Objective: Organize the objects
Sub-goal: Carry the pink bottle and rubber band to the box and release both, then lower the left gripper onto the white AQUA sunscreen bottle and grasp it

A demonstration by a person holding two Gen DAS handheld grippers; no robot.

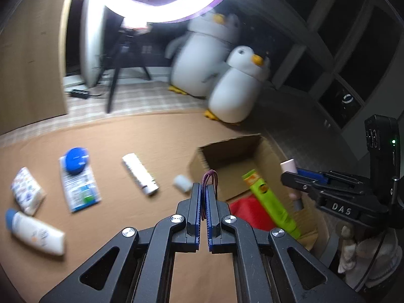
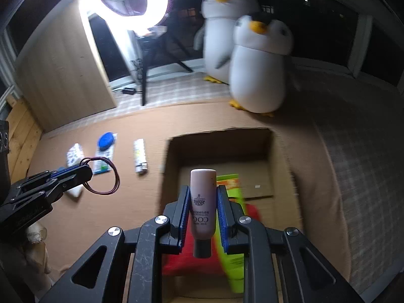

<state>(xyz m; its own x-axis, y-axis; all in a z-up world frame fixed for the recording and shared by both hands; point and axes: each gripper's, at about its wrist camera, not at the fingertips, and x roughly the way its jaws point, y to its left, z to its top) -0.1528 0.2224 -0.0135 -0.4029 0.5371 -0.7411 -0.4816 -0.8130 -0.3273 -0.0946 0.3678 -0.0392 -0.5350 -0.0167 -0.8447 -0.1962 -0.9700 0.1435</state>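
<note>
My left gripper (image 1: 204,189) is shut on a dark red hair tie (image 1: 210,176), which hangs as a loop from it in the right wrist view (image 2: 103,176), left of the open cardboard box (image 1: 262,151). My right gripper (image 2: 203,192) is shut on a pink tube (image 2: 203,202) with a dark cap, held above the box (image 2: 280,166); it shows at the right of the left wrist view (image 1: 293,176). In the box lie a green tube (image 1: 270,199) and a red item (image 1: 247,212).
On the brown mat lie a white tube with a blue cap (image 1: 35,229), a patterned packet (image 1: 26,189), a blue lid on a wipes pack (image 1: 75,159), a white strip pack (image 1: 140,174) and a small white piece (image 1: 183,183). Two plush penguins (image 1: 237,88) and a ring light (image 1: 161,2) stand behind.
</note>
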